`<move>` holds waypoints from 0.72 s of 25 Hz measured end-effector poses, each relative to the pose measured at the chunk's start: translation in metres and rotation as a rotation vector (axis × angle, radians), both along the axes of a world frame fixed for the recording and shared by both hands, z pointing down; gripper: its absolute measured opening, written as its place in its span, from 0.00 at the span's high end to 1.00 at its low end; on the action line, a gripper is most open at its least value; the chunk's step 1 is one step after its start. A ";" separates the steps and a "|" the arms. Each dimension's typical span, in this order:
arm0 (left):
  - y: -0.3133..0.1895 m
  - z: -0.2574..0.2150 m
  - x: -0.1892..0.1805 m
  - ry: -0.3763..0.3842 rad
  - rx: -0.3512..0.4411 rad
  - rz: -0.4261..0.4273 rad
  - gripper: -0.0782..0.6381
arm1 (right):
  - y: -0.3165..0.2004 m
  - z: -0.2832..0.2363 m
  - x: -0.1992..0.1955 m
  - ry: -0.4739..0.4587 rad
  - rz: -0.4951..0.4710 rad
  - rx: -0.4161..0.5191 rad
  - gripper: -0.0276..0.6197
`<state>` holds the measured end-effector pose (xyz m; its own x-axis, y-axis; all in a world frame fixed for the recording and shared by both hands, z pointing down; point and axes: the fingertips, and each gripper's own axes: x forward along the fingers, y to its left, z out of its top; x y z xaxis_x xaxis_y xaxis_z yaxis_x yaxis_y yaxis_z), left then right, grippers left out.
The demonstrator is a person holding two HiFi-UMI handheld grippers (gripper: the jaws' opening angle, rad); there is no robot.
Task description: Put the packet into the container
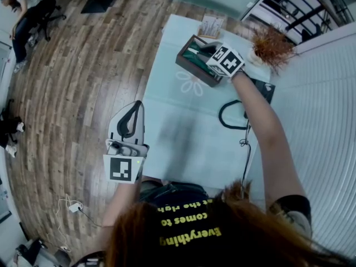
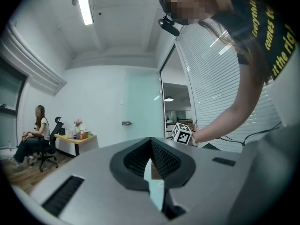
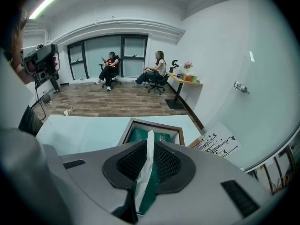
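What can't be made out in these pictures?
- Inside of the brown wooden box: head view, the right gripper covers most; right gripper view, its jaws do.
- Lower end of the green-and-white packet: right gripper view, between the jaws shut on it.
- Print on the white card: too small in both views.
- Where the black cable leads: head view, the person's forearm crosses it.
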<state>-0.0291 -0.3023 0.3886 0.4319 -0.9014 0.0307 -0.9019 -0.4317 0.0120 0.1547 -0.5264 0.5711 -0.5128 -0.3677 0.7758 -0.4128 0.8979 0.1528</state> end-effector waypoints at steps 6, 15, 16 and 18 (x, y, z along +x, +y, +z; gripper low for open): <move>0.000 0.001 0.000 -0.002 -0.011 -0.001 0.89 | 0.002 -0.003 0.004 -0.027 0.031 0.032 0.92; 0.003 0.001 0.006 0.003 -0.002 0.013 0.89 | -0.003 -0.029 0.007 -0.152 0.131 0.158 0.92; 0.004 0.001 0.006 0.003 -0.004 0.014 0.89 | -0.003 -0.035 0.007 -0.170 0.144 0.181 0.92; 0.004 0.000 0.004 0.005 -0.001 0.013 0.89 | -0.004 -0.046 0.007 -0.186 0.157 0.235 0.92</move>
<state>-0.0247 -0.2980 0.3885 0.4439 -0.8956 0.0295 -0.8961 -0.4435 0.0174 0.1614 -0.5304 0.5249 -0.5609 -0.6108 0.5588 -0.5835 0.7705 0.2566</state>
